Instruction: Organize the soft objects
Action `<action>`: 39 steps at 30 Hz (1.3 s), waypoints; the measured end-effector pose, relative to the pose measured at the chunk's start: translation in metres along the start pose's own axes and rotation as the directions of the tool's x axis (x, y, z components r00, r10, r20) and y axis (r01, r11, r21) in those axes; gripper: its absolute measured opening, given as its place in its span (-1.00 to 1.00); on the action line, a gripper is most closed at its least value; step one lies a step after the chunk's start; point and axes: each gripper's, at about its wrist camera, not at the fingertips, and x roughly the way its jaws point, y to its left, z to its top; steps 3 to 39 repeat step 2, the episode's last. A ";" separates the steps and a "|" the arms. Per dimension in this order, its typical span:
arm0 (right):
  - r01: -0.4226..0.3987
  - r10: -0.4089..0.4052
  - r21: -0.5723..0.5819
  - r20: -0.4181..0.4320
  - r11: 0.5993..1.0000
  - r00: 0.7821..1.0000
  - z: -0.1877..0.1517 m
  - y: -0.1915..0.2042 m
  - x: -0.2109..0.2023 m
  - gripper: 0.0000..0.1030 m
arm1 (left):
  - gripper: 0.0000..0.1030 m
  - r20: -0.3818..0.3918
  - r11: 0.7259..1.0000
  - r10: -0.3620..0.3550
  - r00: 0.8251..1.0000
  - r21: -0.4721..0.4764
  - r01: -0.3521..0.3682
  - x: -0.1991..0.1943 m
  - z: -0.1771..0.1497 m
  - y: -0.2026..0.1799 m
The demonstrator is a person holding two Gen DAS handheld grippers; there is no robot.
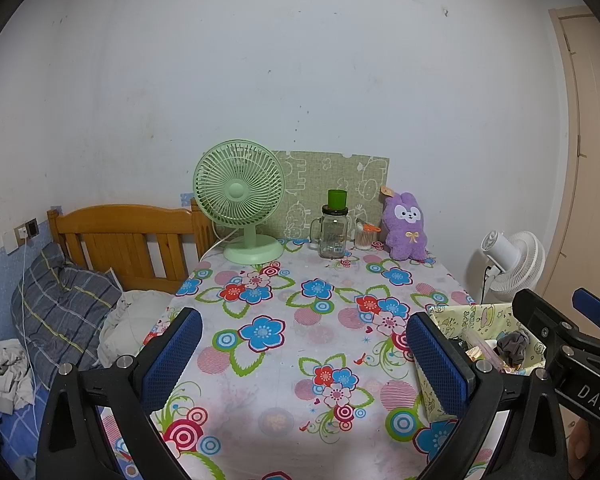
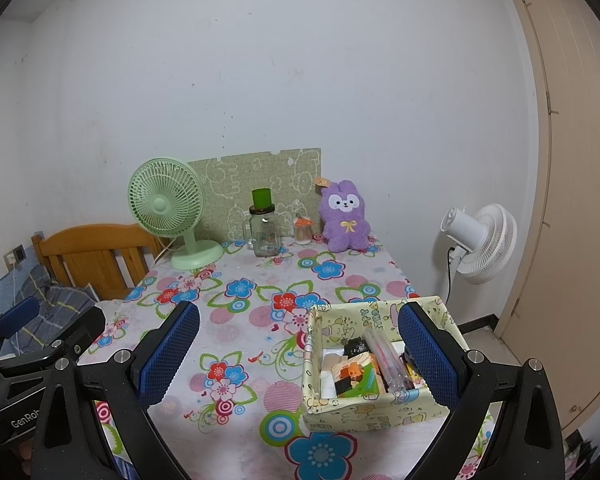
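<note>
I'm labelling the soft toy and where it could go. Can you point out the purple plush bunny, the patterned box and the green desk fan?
purple plush bunny [image 2: 345, 220]: right wrist view, on its belly.
patterned box [image 2: 364, 410]: right wrist view, on its front wall.
green desk fan [image 1: 238, 186]: left wrist view, on the grille.

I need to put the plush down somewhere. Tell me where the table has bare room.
Free: the middle of the table, between the green fan at the back and the box at the near right. Crowded: the back edge, with fan, jar, swab pot and plush in a row.
</note>
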 end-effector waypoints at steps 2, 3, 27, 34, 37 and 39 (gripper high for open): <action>0.001 -0.001 0.000 0.000 1.000 1.000 -0.001 0.000 0.000 0.96 | 0.99 0.000 1.000 -0.002 1.000 0.001 0.002 0.000 0.000 -0.001; 0.001 -0.001 0.000 0.000 1.000 1.000 -0.001 0.000 0.000 0.96 | 0.99 0.000 1.000 -0.002 1.000 0.001 0.002 0.000 0.000 -0.001; 0.001 -0.001 0.000 0.000 1.000 1.000 -0.001 0.000 0.000 0.96 | 0.99 0.000 1.000 -0.002 1.000 0.001 0.002 0.000 0.000 -0.001; 0.001 -0.001 0.000 0.000 1.000 1.000 -0.001 0.000 0.000 0.96 | 0.99 0.000 1.000 -0.002 1.000 0.001 0.002 0.000 0.000 -0.001; 0.001 -0.001 0.000 0.000 1.000 1.000 -0.001 0.000 0.000 0.96 | 0.99 0.000 1.000 -0.002 1.000 0.001 0.002 0.000 0.000 -0.001; 0.001 -0.001 0.000 0.000 1.000 1.000 -0.001 0.000 0.000 0.96 | 0.99 0.000 1.000 -0.002 1.000 0.001 0.002 0.000 0.000 -0.001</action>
